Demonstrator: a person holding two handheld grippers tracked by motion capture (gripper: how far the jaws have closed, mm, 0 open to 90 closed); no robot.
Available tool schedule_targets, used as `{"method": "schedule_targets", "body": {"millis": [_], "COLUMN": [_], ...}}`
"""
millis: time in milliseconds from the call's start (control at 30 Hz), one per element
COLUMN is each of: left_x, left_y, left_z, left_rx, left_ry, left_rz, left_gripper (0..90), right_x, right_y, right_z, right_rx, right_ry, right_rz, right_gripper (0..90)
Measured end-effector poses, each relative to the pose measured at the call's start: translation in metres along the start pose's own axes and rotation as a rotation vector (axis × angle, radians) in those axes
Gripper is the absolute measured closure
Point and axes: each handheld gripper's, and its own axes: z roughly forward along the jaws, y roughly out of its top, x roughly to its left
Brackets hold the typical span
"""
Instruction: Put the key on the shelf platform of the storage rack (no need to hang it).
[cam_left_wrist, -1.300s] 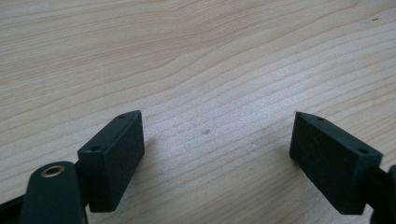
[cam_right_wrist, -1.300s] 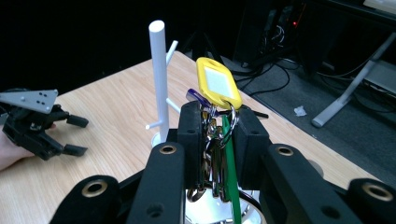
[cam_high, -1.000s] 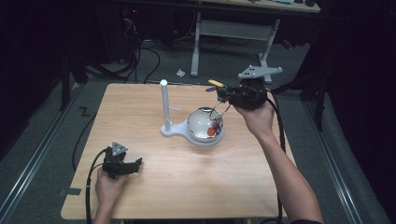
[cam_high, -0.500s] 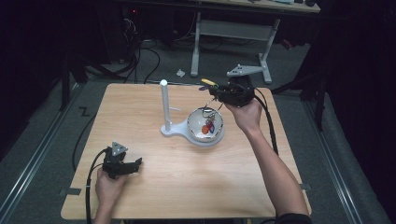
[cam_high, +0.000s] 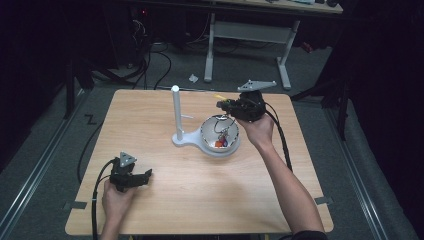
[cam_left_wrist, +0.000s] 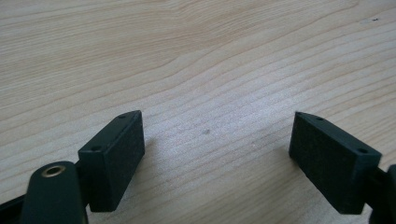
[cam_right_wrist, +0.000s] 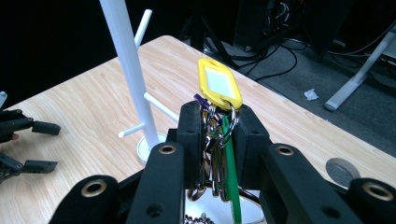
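Left gripper: nearest to us, low at the near-left of the table; in its own view the jaws stand wide apart over bare wood, with nothing between them.
Left hand pose: our forearm comes in from the near edge, hand wrapped round the gripper body, jaws pointing right across the table; we judge it is resting or close to resting on the wood.
Bowl: white, mid-table, with small orange and purple items in the bottom; too small to name.
Right gripper: held above the bowl's far-right rim, jaws clamped tight on a bunch of keys.
Keys: the yellow tag sticks up above the jaws; the green piece and metal keys hang below, over the bowl.
Right arm pose: stretched forward from the near-right, wrist bent, gripper pointing left toward the stand.
Stand: white post with thin side pegs, just left of the bowl.
Risk: we grip the bunch rather than a ring, so the loop may hang closed or twisted and miss a peg; a knock could tip the light stand.
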Motion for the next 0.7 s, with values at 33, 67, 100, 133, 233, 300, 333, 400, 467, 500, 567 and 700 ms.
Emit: {"method": "schedule_targets", "body": {"millis": [33, 67, 100, 133, 233, 300, 333, 400, 467, 500, 567, 700], "left_x": [0.000, 0.000, 0.000, 0.000, 0.001, 0.001, 0.001, 0.001, 0.001, 0.001, 0.001, 0.001], "left_y": [0.000, 0.000, 0.000, 0.000, 0.001, 0.000, 0.000, 0.000, 0.001, 0.000, 0.000, 0.000], "left_z": [0.000, 0.000, 0.000, 0.000, 0.000, 0.000, 0.000, 0.000, 0.000, 0.000, 0.000, 0.000], "left_rx": [0.001, -0.001, 0.001, 0.001, 0.000, -0.001, -0.001, -0.001, -0.002, -0.001, -0.001, -0.001], "left_ry": [-0.001, -0.001, -0.003, -0.003, -0.008, -0.005, -0.006, -0.005, -0.004, -0.006, -0.006, -0.004], "left_rz": [0.004, 0.004, 0.006, 0.006, 0.022, 0.015, 0.020, 0.019, 0.019, 0.020, 0.020, 0.014], "left_gripper": [18.4, 18.4, 18.4, 18.4, 18.4, 18.4, 18.4, 18.4, 18.4, 18.4, 18.4, 18.4], "right_x": [0.000, 0.000, 0.001, 0.001, 0.002, 0.001, 0.000, 0.001, 0.001, 0.002, 0.002, 0.002], "right_y": [-0.002, -0.004, -0.005, -0.007, -0.013, -0.017, -0.018, -0.021, -0.024, -0.025, -0.028, -0.032], "right_z": [0.001, 0.002, 0.003, 0.005, 0.009, 0.011, 0.012, 0.014, 0.016, 0.017, 0.020, 0.024], "right_rx": [-0.001, -0.004, -0.001, 0.001, 0.008, 0.018, 0.020, 0.027, 0.032, 0.034, 0.030, 0.040], "right_ry": [0.006, 0.017, 0.017, 0.019, 0.023, 0.023, 0.022, 0.023, 0.023, 0.023, 0.031, 0.036], "right_rz": [0.001, -0.003, -0.001, -0.007, -0.006, 0.000, -0.002, 0.004, 0.006, 0.008, 0.010, 0.012], "right_gripper": [75.6, 75.5, 75.5, 75.5, 75.6, 75.5, 75.6, 75.5, 75.5, 75.5, 75.4, 75.3]}}
